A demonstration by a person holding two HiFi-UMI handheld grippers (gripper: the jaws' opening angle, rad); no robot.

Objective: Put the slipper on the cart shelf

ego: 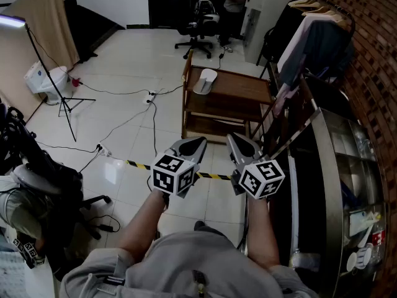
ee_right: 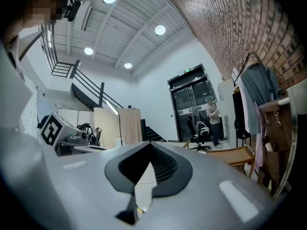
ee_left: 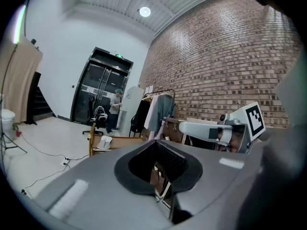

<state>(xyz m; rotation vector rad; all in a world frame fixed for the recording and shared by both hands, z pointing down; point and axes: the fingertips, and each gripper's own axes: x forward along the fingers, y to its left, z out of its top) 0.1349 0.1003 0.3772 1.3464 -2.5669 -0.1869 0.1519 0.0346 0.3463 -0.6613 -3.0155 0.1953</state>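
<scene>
A white slipper (ego: pixel 205 81) lies on the top shelf of the wooden cart (ego: pixel 239 87), at its left end, some way ahead of me. The left gripper view shows the same slipper (ee_left: pixel 104 141) on the cart (ee_left: pixel 125 140) in the distance. My left gripper (ego: pixel 200 141) and right gripper (ego: pixel 233 139) are held side by side at mid-height, pointing towards the cart and well short of it. Both have their jaws together with nothing between them. The right gripper view catches only the cart's top (ee_right: pixel 236 155).
A clothes rack (ego: pixel 317 28) with hanging garments stands right of the cart. A metal counter (ego: pixel 335 166) runs along the brick wall on the right. Yellow-black tape (ego: pixel 140 164) and cables (ego: pixel 127 120) cross the floor. A light stand (ego: pixel 54 87) is at left, an office chair (ego: pixel 200 25) behind.
</scene>
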